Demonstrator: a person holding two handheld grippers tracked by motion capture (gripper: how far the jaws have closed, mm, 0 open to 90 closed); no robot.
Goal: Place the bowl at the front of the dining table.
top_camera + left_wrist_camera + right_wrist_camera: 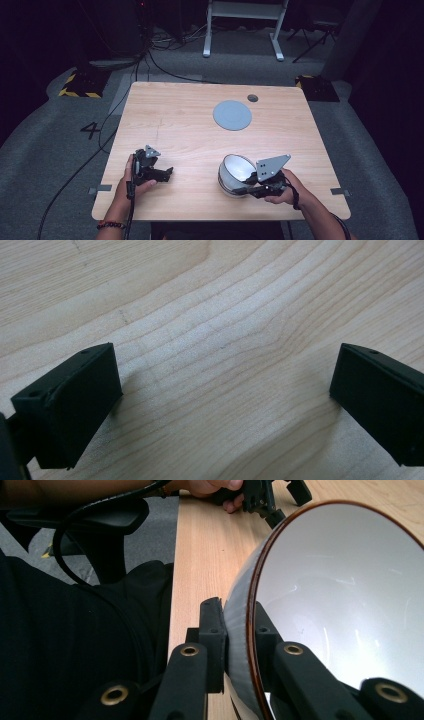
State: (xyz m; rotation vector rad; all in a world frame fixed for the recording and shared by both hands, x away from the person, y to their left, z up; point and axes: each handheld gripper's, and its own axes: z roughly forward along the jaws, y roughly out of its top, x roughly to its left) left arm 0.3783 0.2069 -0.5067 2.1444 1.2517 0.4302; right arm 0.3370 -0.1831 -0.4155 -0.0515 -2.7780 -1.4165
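Pale desk (190, 150): right gripper (239, 630) pinches the bowl (345, 595) rim, left gripper (225, 390) open; bowl may slip if tilted.

One desk (165, 125) stands in the room. On it there is one bowl (235, 172), white inside with a brown rim, and one flat grey round disc (232, 115). One small dark hole (252, 98) sits near the desk's far edge. Two grippers are at work: a left gripper (167, 172) and a right gripper (246, 186), each in one hand. Two yellow-and-black striped blocks (79, 85) lie on the floor.
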